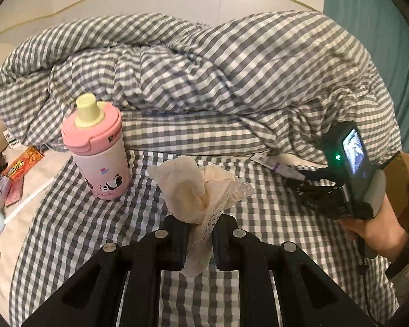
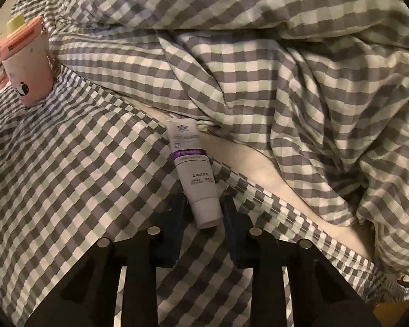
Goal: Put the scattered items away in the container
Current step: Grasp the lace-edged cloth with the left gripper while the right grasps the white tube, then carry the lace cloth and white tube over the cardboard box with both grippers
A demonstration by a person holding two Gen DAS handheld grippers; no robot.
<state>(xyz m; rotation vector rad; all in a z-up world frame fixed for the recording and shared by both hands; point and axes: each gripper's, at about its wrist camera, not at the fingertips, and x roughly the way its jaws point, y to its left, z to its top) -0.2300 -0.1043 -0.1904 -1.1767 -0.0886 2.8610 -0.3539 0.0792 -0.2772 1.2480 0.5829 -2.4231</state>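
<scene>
My left gripper (image 1: 200,224) is shut on a cream lace-edged cloth (image 1: 193,188) and holds it above the checked bed sheet. A pink panda cup (image 1: 98,150) with a yellow spout stands upright to the left of it; it also shows in the right wrist view (image 2: 24,57). My right gripper (image 2: 203,204) is open, its fingers on either side of the capped end of a white tube (image 2: 195,169) with a purple band lying on the sheet. The right gripper (image 1: 300,179) shows in the left wrist view, at the tube (image 1: 275,166). No container is clearly in view.
A bunched grey-and-white checked duvet (image 1: 218,68) fills the back of the bed. Snack packets (image 1: 21,163), a white stick (image 1: 27,199) and small items lie at the left edge. A teal curtain (image 1: 381,27) hangs at the right. A cardboard piece (image 1: 406,179) is by the right hand.
</scene>
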